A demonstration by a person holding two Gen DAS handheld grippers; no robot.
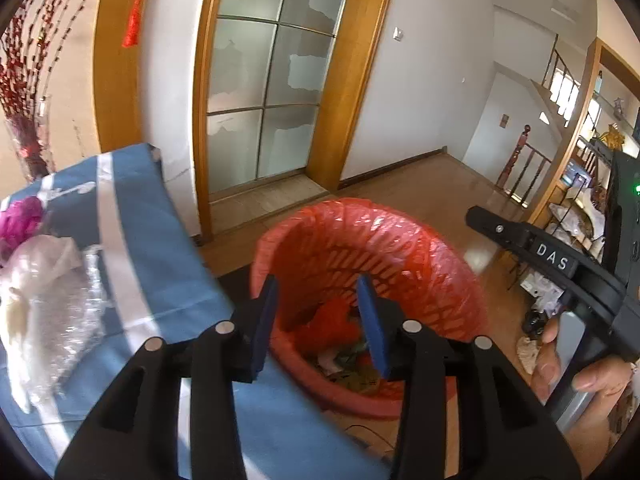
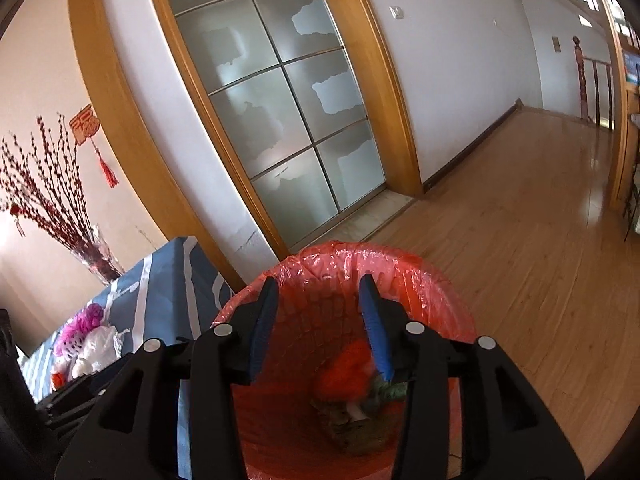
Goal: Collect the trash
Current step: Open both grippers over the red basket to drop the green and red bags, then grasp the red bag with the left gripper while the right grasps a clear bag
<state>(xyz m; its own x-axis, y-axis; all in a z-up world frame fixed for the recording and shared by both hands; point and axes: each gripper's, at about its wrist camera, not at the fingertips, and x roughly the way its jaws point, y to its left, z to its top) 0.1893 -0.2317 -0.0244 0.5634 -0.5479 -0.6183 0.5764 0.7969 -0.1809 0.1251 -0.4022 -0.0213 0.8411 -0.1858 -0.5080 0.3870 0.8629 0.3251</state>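
Right wrist view: I look straight down into the bin (image 2: 344, 280), a red slatted basket lined with a thin red plastic bag folded over its rim, standing on the wooden floor just beside the blue-and-white tablecloth (image 2: 168, 280). At its bottom lies the trash (image 2: 352, 392): a crumpled red piece, green scraps, some white. My right gripper (image 2: 320, 328) hangs over the opening, its blue-padded jaws apart with nothing between them. In the left wrist view my left gripper (image 1: 318, 320) is likewise parted and empty above the bin (image 1: 400, 220), and the other tool beside it reads "DAS" (image 1: 552, 257).
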